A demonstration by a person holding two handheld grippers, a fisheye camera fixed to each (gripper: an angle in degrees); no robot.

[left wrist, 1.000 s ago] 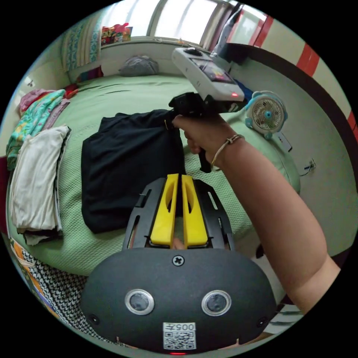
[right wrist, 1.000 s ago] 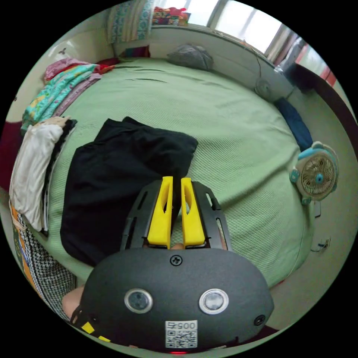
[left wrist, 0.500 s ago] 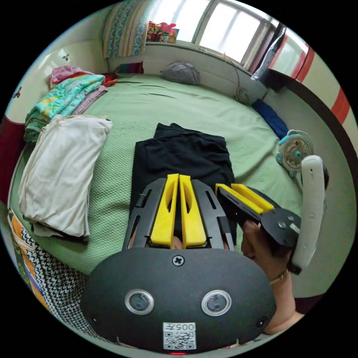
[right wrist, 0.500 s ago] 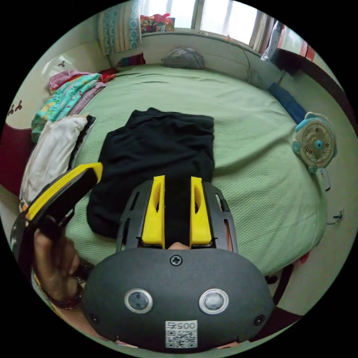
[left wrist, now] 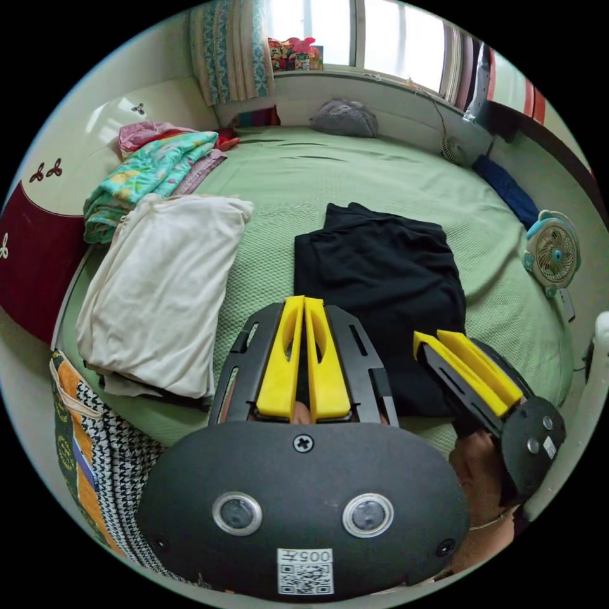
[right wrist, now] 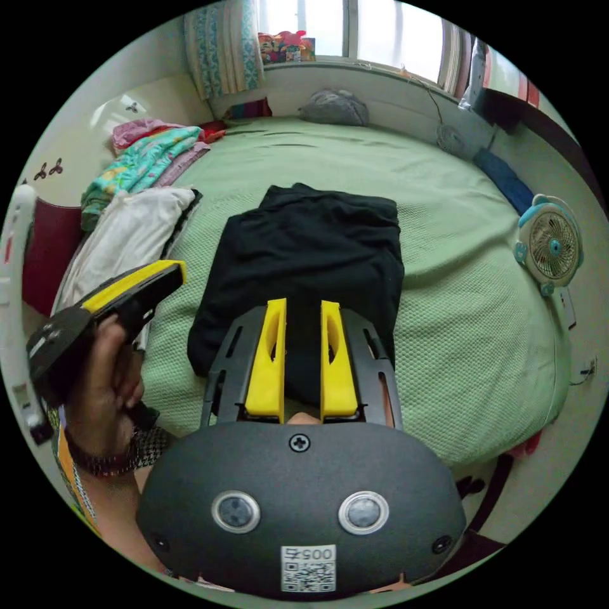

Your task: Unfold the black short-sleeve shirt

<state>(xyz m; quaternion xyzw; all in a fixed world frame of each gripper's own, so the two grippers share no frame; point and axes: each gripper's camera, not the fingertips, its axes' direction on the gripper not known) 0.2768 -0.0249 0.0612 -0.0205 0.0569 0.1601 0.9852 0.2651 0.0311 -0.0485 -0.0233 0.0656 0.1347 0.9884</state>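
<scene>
Clothing lines the left edge of the green bed (left wrist: 355, 171): a colourful folded pile (left wrist: 152, 171) farther back and a cream stack (left wrist: 165, 285) nearer the foot. Just beside that stack, in the left gripper view, the left hand-held gripper (left wrist: 303, 304) hangs with its yellow jaws pressed together on nothing, its tips over the near left corner of the black short-sleeve shirt (left wrist: 380, 279). The shirt lies near the middle of the bed as a compact folded rectangle, with no sleeve or collar spread out. To the right of it, in the same view, the right hand-held gripper (left wrist: 438, 339) sits low over the shirt's near right edge; seen from its own view, the jaws stand apart with black cloth showing between them, and nothing is pinched. Whether either gripper touches the fabric I cannot tell. Farther right, a small blue fan (left wrist: 553, 254) stands at the bed's edge, and a grey bundle (left wrist: 346, 117) rests under the window.

As for progress, the unfolding looks not yet begun: every fold appears in place and neither gripper has a hold. What remains, by my reading, is to take the near edge or a top layer and open the shirt flat across the free bed beyond and to the right.
</scene>
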